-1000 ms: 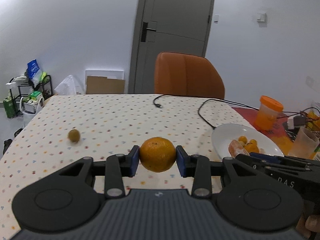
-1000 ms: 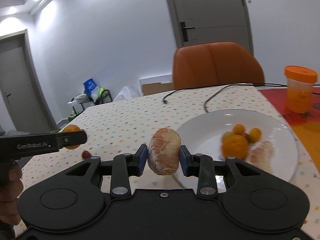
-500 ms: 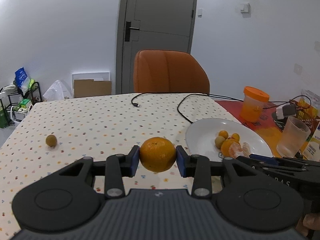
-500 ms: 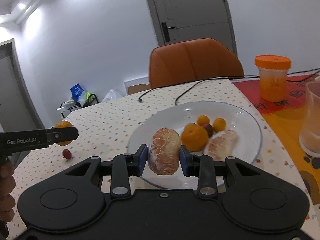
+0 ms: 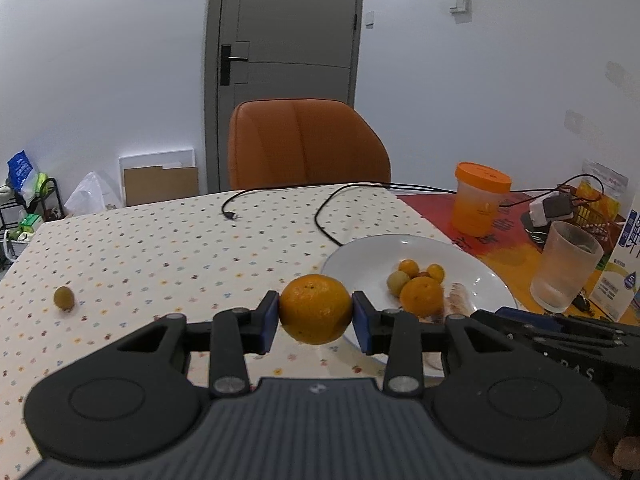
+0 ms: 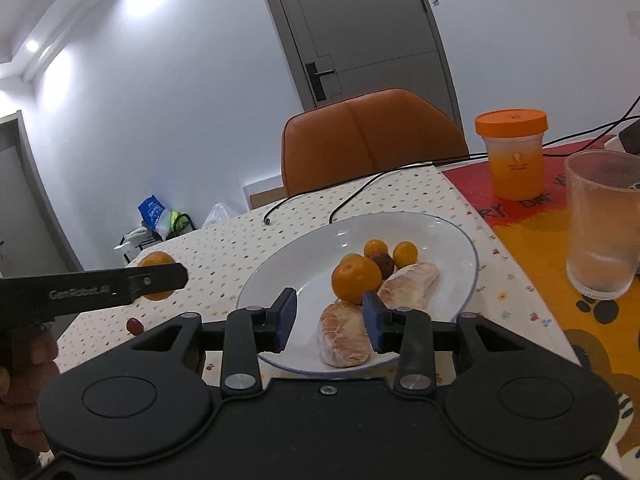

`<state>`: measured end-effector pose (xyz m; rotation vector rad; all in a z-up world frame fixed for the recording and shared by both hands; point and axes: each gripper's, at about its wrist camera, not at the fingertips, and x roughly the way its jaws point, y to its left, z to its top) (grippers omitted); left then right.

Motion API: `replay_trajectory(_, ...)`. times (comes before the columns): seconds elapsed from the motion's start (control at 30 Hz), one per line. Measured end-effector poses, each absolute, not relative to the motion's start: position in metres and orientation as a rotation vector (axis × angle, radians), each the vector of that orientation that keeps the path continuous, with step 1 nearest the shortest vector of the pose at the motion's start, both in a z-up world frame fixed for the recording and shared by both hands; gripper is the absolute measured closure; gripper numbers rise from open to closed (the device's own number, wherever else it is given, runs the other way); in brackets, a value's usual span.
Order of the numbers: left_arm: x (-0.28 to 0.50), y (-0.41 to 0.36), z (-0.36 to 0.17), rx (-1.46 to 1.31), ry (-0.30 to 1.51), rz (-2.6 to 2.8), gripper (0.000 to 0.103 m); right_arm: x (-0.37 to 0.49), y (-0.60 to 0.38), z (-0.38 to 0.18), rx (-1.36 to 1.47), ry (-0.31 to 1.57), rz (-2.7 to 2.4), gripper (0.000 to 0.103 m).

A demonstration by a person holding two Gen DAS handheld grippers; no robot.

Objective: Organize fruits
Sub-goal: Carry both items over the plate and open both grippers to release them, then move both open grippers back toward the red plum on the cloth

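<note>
My left view loses the peeled segments point(image 5: 454, 295) behind the finger linkage, carton point(image 5: 624, 268) cut by the right edge, my right view's tumbler point(image 6: 604, 224) clipped, left-held orange point(image 6: 155, 264) half hidden by its finger.

From my remote station I see plain white walls point(image 5: 100, 60) filling the upper frame. A grey door point(image 5: 288, 52) with a dark lever handle stands at upper centre; a second door point(image 6: 24, 208) shows at the left edge of the right wrist view. An orange chair point(image 5: 306, 142) sits at the far side of the table point(image 5: 160, 248), whose cloth is dotted. A wire rack point(image 5: 28, 208) and cardboard point(image 5: 160, 184) occupy the left background. Ceiling spotlights point(image 6: 32, 45) glow upper left.
</note>
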<state>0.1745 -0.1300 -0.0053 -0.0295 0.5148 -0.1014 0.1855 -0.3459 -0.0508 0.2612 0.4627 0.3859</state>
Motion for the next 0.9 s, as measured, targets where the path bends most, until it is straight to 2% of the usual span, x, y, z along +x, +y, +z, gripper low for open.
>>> replay_trajectory(0.7,0.202,-0.166,-0.023,-0.006,0.559,-0.152,0.065,0.182,-0.373,-0.059,0.297,0.457,0.343,0.063)
replay_trajectory(0.77,0.203,-0.166,-0.024,0.003,0.571,-0.144,0.059,0.182,-0.372,-0.06,0.296,0.458,0.348,0.063)
replay_trajectory(0.9,0.204,-0.157,-0.027,-0.009,0.597,-0.127,0.056,0.183,-0.367,-0.061,0.289,0.461,0.356,0.059)
